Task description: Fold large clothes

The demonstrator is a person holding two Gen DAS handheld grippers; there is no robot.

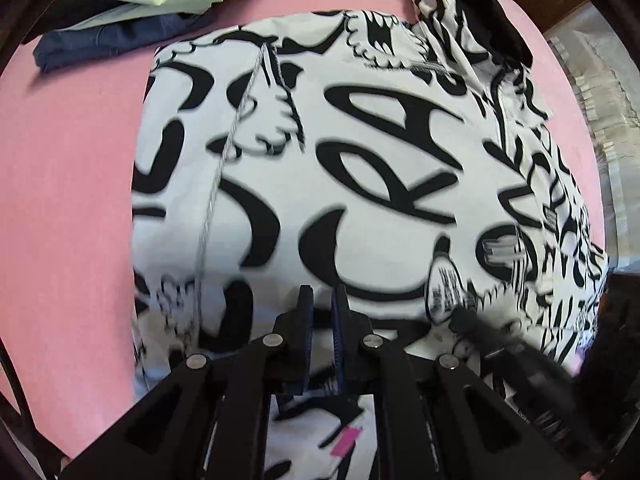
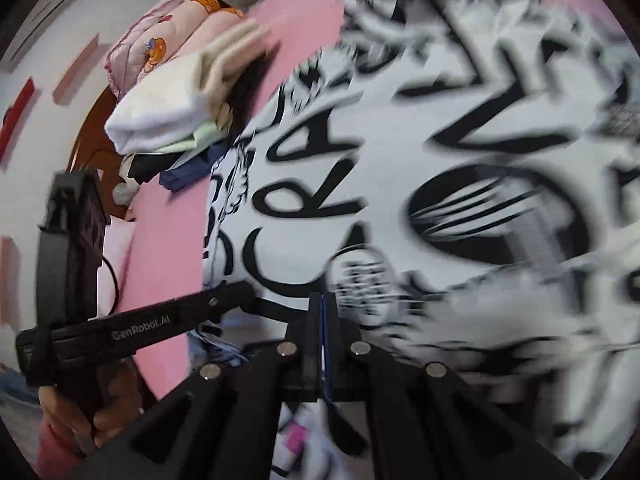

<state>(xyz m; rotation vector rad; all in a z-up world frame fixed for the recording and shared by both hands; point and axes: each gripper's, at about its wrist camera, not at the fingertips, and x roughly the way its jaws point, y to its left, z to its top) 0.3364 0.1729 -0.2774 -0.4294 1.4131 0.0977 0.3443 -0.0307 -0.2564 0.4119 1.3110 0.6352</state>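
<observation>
A black-and-white printed garment lies spread on the pink bed, a pile of folded clothes near the far edge. The left hand-held gripper is nearly clenched over the garment's near hem; the right hand-held gripper is clenched, empty

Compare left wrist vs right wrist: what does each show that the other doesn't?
Left wrist only: a thin grey cord lying across the garment, and the left tool's own fingers, nearly closed.

Right wrist only: a hand holding the left tool's handle from outside, a cartoon-print quilt behind the stack, and the right tool, shut.

Both: the black-and-white printed garment on the pink surface, plus the folded clothes stack.
</observation>
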